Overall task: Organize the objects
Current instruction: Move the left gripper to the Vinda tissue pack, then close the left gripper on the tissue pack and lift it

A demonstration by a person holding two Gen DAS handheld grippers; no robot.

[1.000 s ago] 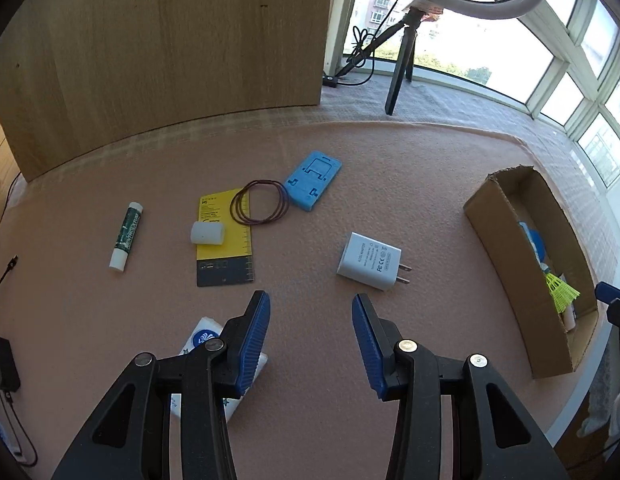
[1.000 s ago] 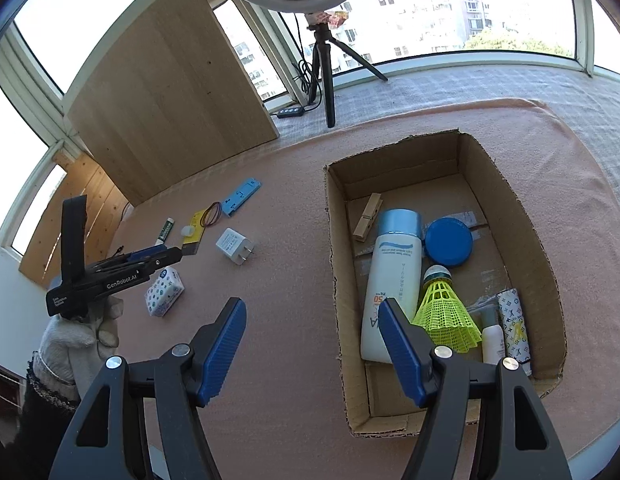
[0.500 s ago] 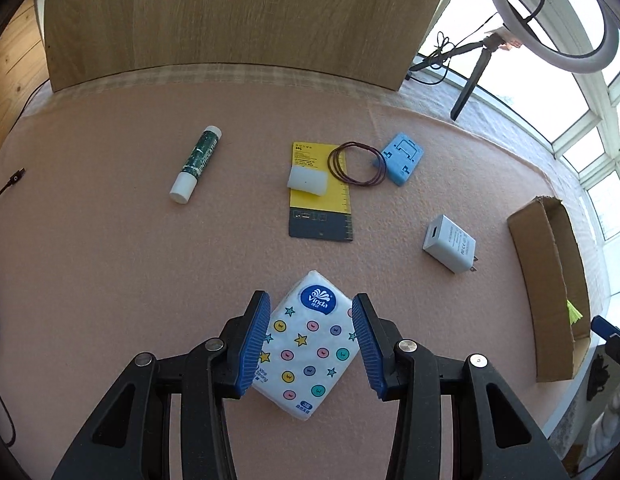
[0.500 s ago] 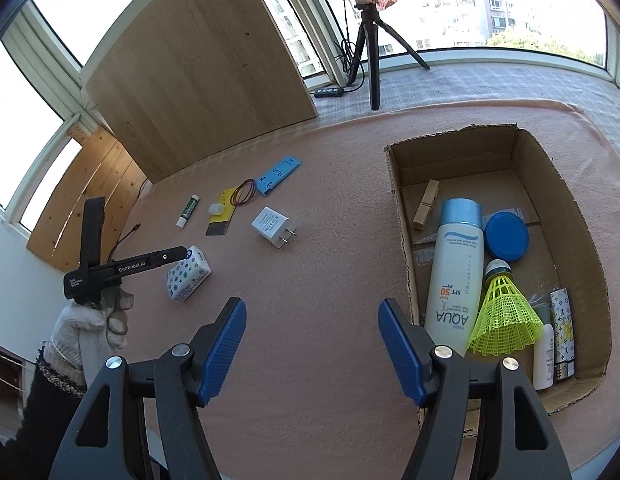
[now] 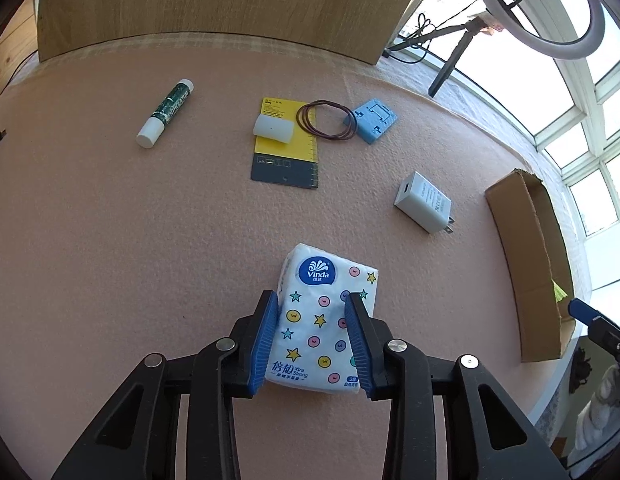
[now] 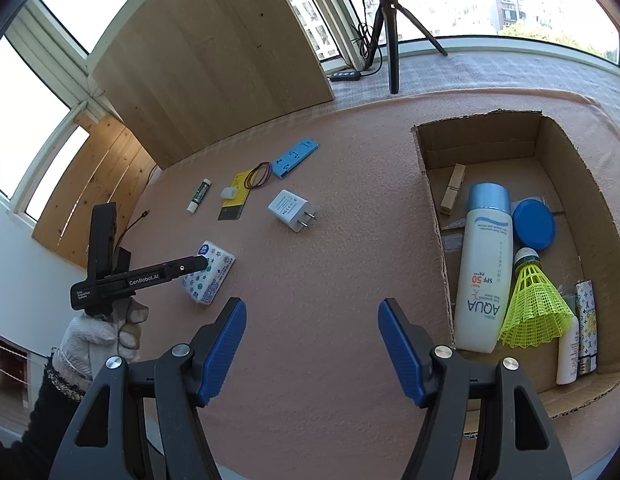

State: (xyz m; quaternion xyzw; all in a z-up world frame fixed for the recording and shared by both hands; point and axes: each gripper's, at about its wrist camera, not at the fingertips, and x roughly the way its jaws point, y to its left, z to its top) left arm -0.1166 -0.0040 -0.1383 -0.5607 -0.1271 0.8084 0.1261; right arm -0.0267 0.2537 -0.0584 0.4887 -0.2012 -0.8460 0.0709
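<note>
The left gripper [image 5: 313,338] has just been closing; its blue fingers [image 5: 265,336] now bracket the tissue pack [image 5: 324,320], pads against its long sides. The pack lies flat on the pink mat [image 5: 109,240], long axis along the fingers, logo end pointing beyond the fingertips. The right gripper [image 6: 312,350] is spread wide, nothing between its fingers.

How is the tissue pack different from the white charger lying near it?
The tissue pack is soft, printed with stars and dots; the charger is plain, hard and has metal prongs. The pack is larger and sits between the left gripper's blue pads; the charger lies untouched. Both rest on the pink mat.
</note>
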